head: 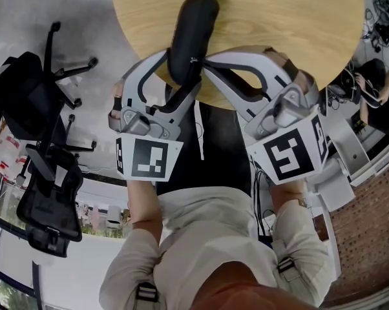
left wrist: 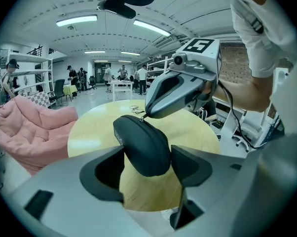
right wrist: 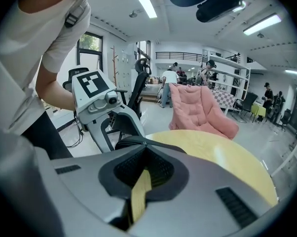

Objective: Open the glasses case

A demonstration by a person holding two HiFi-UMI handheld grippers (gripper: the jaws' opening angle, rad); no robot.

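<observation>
Black glasses case in left fingers, zip pull in right fingers

I count one black glasses case, one round wooden table, one pink beanbag and two grippers, my left gripper and my right gripper.

The glasses case is black, the table pale wood.
</observation>
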